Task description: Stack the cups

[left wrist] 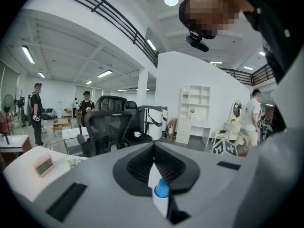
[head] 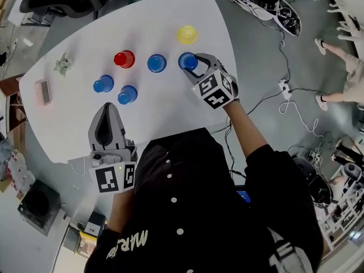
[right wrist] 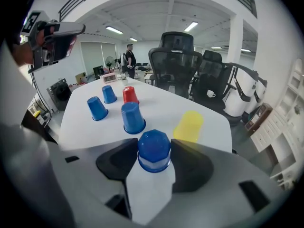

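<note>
Your left gripper (head: 108, 108) hangs clenched and empty over the near edge of the table (head: 68, 124). Your right gripper (head: 192, 62) straddles the rightmost upturned blue cup (right wrist: 154, 150), near the yellow cup (head: 186, 34). Its pads seem to press the cup's sides.

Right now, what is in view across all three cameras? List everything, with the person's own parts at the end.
Table: one, white, centre of the head view.
Blue cups: four, upside down on the table; two at left, one mid-row, and the rightmost blue cup.
Red cup: one, upside down, left of the mid-row blue.
Yellow cup: one, upside down, far side.
Pink device: one, table's left edge.
Small green item: one, nearby, unclear what.
Office chairs: at least two, black, beyond the table.
Power strip: one, white, on the floor at right, with cables.
Bystanders: several, background.
Left gripper: grey, jaws together, empty.
Right gripper: grey, jaws against the rightmost blue cup.
</note>
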A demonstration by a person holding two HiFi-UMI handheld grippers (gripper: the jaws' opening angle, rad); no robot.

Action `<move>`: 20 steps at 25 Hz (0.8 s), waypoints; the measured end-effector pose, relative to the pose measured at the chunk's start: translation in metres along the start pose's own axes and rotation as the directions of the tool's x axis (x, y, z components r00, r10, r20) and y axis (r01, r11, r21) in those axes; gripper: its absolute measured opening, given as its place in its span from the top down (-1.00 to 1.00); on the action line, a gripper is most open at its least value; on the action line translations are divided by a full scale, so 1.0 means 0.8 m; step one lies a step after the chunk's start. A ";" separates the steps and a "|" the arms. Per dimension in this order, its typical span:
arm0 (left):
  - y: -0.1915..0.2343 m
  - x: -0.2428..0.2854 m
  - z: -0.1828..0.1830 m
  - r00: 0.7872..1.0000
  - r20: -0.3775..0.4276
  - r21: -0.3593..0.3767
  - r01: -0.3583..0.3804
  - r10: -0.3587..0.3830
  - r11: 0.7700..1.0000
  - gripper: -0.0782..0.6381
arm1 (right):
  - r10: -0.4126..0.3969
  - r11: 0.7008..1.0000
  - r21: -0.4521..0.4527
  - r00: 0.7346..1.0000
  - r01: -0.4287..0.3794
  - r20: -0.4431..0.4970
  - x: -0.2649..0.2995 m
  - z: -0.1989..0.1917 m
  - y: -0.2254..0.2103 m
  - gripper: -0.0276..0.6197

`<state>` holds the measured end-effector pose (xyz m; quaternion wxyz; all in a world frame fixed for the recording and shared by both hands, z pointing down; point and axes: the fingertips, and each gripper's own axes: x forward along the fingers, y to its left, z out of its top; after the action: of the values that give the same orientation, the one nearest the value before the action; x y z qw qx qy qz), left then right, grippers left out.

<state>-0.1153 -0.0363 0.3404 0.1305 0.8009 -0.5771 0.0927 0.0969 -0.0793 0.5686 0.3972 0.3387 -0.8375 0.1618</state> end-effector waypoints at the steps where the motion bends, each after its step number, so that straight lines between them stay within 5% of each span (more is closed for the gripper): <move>1: 0.002 0.000 -0.001 1.000 -0.001 -0.002 -0.004 0.004 1.000 0.75 | 0.008 1.000 -0.006 1.000 -0.008 0.002 0.004 0.006 0.002 0.22; 20: 0.026 0.005 -0.014 0.999 -0.039 -0.029 -0.036 0.034 0.999 0.75 | 0.068 0.997 -0.038 0.997 -0.069 -0.027 0.048 0.035 0.019 0.22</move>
<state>-0.1339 -0.0423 0.3543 0.1518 0.7867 -0.5897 0.1018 0.0530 -0.1004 0.5806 0.4086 0.2998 -0.8465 0.1632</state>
